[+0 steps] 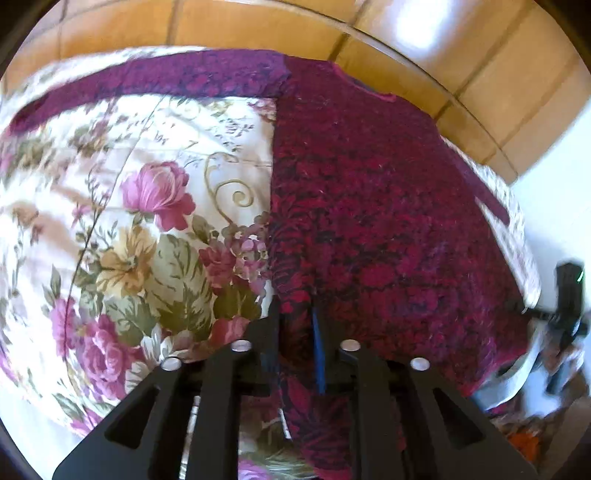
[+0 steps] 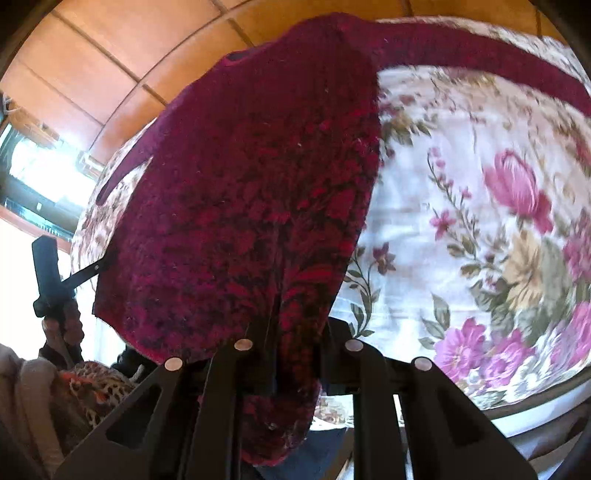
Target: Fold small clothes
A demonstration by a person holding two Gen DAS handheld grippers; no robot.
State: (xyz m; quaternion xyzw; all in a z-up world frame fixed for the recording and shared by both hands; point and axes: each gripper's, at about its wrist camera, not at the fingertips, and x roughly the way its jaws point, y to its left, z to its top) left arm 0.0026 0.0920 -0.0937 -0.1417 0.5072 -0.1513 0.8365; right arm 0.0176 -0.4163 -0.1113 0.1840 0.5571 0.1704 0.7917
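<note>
Orange-brown tiled floor (image 1: 258, 26), floral bedspread (image 1: 147, 229), bright window (image 2: 33, 173) at left, white wall (image 1: 554, 155).

Domestic interior, likely a bedroom or living room. Evidence: floral-print bedspread (image 1: 140, 206) in cream with pink roses covering the work surface; terracotta tiled floor (image 1: 424, 48); sunlit window (image 2: 33, 173) at floor edge; leopard-print fabric (image 2: 99, 384) heaped nearby.

Bed, seemingly, under cream cloth with pink-rose floral print (image 1: 155, 206); dark red and black patterned knit sweater (image 1: 369, 221) spread flat on it, hem nearest gripper.
</note>
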